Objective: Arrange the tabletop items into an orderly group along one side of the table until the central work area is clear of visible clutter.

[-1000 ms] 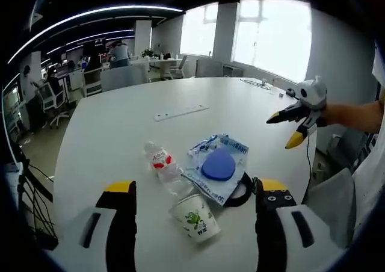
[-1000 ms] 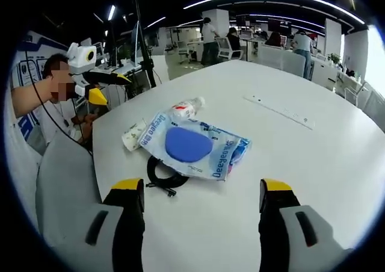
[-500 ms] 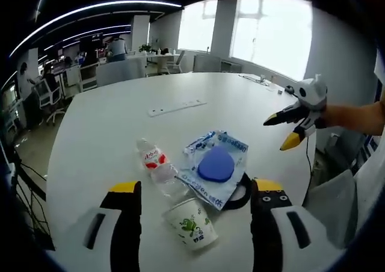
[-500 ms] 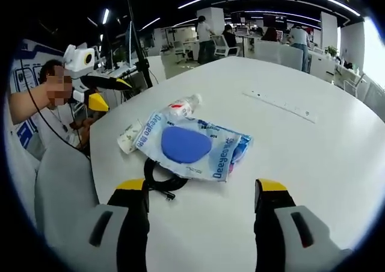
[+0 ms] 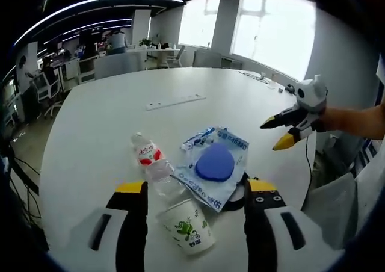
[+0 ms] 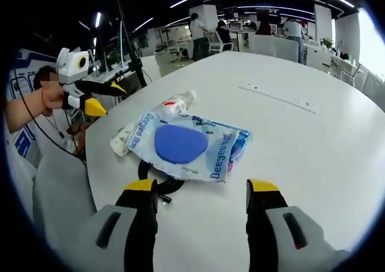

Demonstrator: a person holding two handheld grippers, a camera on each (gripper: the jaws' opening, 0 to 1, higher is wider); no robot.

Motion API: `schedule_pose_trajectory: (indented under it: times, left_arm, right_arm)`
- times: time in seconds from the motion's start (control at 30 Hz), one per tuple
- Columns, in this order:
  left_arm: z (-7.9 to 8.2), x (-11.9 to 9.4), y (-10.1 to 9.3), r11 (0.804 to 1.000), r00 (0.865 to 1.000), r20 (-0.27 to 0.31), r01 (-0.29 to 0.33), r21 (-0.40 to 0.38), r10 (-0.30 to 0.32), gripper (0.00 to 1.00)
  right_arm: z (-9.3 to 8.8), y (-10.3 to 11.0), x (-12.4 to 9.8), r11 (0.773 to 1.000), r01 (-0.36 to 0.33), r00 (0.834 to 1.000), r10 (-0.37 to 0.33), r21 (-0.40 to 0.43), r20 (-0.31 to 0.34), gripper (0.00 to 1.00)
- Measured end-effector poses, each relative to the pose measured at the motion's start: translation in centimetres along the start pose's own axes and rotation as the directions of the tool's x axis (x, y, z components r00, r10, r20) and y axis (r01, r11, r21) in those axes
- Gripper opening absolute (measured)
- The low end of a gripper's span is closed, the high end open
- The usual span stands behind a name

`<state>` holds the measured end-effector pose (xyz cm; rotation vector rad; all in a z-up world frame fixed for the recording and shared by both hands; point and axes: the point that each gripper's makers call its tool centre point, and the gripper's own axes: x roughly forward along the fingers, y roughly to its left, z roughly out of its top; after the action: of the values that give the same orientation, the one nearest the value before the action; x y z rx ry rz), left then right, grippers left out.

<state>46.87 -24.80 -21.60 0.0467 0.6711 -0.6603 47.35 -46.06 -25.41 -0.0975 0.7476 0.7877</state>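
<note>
A cluster lies on the white round table [image 5: 108,121]. It holds a clear plastic bag [image 5: 224,185] with a blue disc [image 5: 213,162] inside, a clear water bottle [image 5: 150,160] with a red label, a paper cup [image 5: 186,228] on its side, and a black cable coil [image 5: 236,201] partly under the bag. My left gripper [image 5: 197,188] hovers open just short of the cup. My right gripper [image 6: 200,185] is open in front of the bag [image 6: 198,148] and cable [image 6: 151,186]. The bottle [image 6: 175,104] and cup [image 6: 122,144] lie beyond it. Each gripper appears open in the other's view: right gripper [image 5: 272,136], left gripper [image 6: 113,101].
A long white power strip [image 5: 174,102] [image 6: 280,97] lies farther out on the table. Grey chair backs [image 6: 57,188] [image 5: 328,194] stand at the table's edge. Desks, chairs and people fill the office behind. A person's arm [image 5: 361,118] holds the right gripper.
Both views have shifted a little closer to the cluster. The jaws of each gripper have drawn slightly nearer together while staying open. The items have not moved.
</note>
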Motion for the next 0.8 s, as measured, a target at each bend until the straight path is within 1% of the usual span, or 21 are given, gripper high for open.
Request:
schedule_pose_trajectory:
  times: [0.27, 0.33, 0.47, 0.7, 0.8]
  left_arm:
    - [-0.4, 0.9, 0.1, 1.0, 1.0, -0.015, 0.009, -0.018, -0.009, 0.6]
    - [-0.5, 1.1, 0.2, 1.0, 1.0, -0.024, 0.006, -0.018, -0.007, 0.57]
    - [-0.6, 1.6, 0.3, 0.999, 1.0, -0.027, 0.011, -0.036, -0.012, 0.55]
    - [-1.2, 2.6, 0.5, 0.998, 0.998, -0.056, 0.006, -0.063, -0.009, 0.51]
    - [-1.3, 2.9, 0.7, 0.997, 0.997, -0.072, -0.007, -0.079, 0.002, 0.45]
  right_arm:
    - [-0.1, -0.5, 0.9, 1.0, 0.009, 1.0, -0.009, 0.021, -0.003, 0.52]
    - [-0.2, -0.6, 1.2, 0.999, 0.008, 1.0, -0.008, 0.032, -0.005, 0.51]
    - [-0.3, -0.8, 1.7, 0.999, 0.011, 1.0, -0.01, 0.044, -0.011, 0.5]
    - [-0.5, -1.4, 2.1, 0.998, 0.024, 1.0, -0.023, 0.059, -0.016, 0.46]
    - [-0.6, -1.7, 2.2, 0.997, 0.03, 0.999, -0.029, 0.067, -0.014, 0.44]
